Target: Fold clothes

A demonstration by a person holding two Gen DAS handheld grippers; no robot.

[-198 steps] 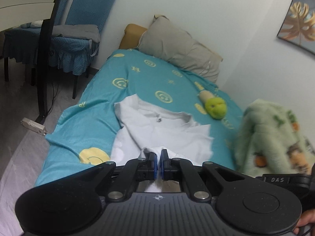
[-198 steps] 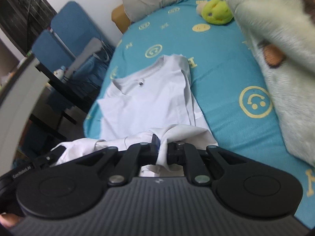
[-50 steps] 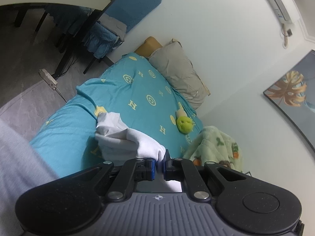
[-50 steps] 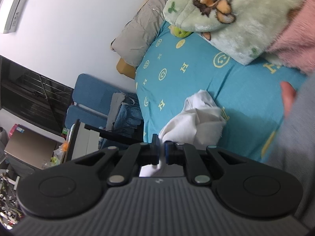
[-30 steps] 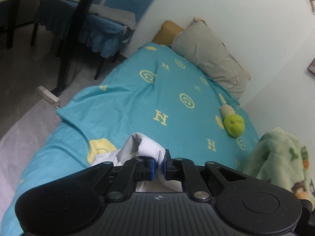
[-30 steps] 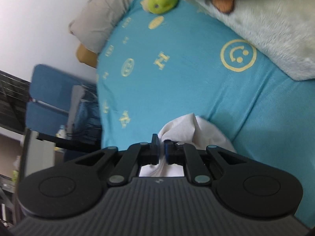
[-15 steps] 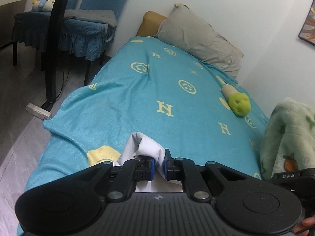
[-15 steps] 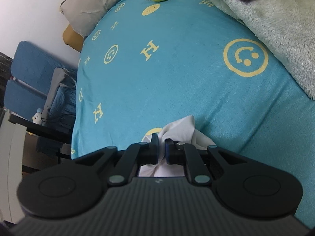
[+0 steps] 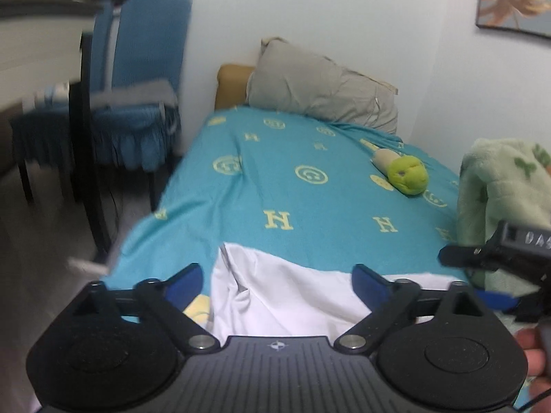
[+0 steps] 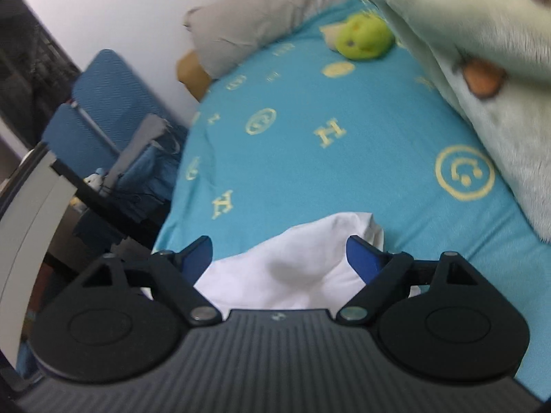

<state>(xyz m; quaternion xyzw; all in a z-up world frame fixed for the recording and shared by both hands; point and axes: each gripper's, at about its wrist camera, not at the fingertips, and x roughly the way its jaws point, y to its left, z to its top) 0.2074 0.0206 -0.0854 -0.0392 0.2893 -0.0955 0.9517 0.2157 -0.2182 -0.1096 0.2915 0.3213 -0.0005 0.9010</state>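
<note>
We see the white shirt [image 9: 286,296] lying low in the middle of both frames, on the blue bed [image 9: 310,203]. Our left gripper [image 9: 277,280] has just been opening and now stands wide, with the shirt between its blue pads but not pinched. Our right gripper [image 10: 279,256] has just been opening too and is wide over the shirt [image 10: 292,268]. A green plush toy [image 9: 408,173] sits at the right.

Soft even indoor light, motion blur, fisheye-warped edges
</note>
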